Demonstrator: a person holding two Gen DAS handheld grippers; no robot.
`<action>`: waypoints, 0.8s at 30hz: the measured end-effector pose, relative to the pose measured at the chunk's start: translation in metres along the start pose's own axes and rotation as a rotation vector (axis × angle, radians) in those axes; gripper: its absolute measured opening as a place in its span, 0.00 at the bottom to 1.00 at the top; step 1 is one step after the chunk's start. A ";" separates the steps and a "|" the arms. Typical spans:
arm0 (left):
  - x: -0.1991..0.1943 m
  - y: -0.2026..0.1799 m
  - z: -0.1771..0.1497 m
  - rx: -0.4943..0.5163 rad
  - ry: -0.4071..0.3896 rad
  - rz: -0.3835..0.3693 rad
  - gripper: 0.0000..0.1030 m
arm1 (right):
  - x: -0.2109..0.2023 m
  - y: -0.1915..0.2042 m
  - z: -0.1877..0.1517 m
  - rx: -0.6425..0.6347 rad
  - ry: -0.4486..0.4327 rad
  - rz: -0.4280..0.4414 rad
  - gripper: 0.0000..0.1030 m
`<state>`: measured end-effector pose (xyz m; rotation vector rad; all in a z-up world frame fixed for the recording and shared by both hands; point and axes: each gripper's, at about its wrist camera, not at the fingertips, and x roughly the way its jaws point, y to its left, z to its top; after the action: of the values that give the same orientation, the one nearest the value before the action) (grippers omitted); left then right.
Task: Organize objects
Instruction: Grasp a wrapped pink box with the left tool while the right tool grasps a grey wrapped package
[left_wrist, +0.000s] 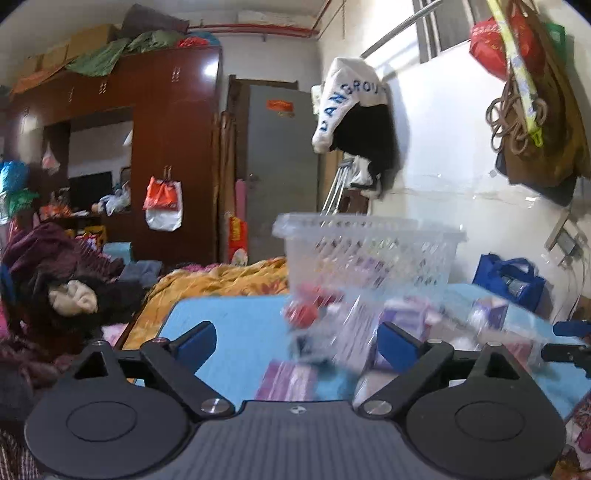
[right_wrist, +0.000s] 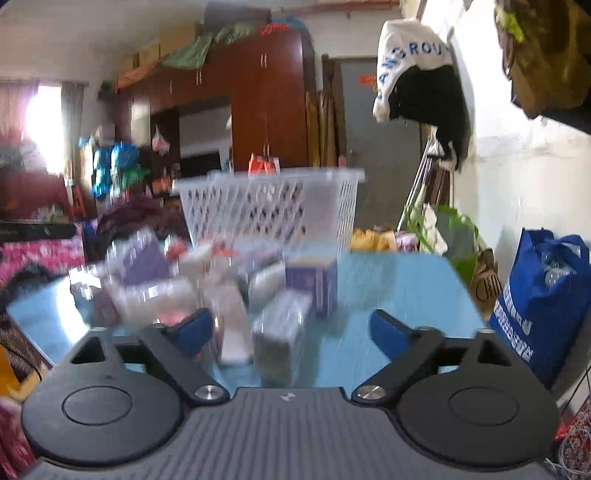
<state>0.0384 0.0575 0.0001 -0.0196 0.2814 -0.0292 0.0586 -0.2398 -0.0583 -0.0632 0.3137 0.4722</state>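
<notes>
Both grippers open and empty over a blue counter strewn with small boxes.

Left gripper (left_wrist: 295, 339) fingers stand wide apart, nothing between the pads; the same for the right gripper (right_wrist: 290, 328). Blurred purple-and-white boxes (right_wrist: 280, 325) lie just beyond the fingertips, on the near and middle counter (left_wrist: 229, 325); a red-capped item (left_wrist: 301, 314) sits among them. White lattice basket (right_wrist: 269, 210) stands at the far edge, behind the pile. Judged: the boxes are light, stiff cardboard, easily crushed, best pinched across the narrow faces. The basket looks light and flexible, best taken at the rim.
</notes>
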 end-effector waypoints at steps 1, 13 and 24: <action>0.004 0.003 -0.004 0.004 0.014 0.007 0.92 | 0.003 0.001 -0.001 -0.005 0.002 0.004 0.76; 0.036 0.011 -0.035 0.036 0.119 0.030 0.53 | 0.009 0.006 -0.016 -0.029 0.003 0.002 0.34; 0.021 0.008 -0.032 0.047 0.050 0.060 0.50 | -0.008 0.002 -0.003 -0.022 -0.077 -0.064 0.33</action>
<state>0.0500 0.0641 -0.0370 0.0360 0.3313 0.0231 0.0502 -0.2424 -0.0590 -0.0762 0.2304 0.4137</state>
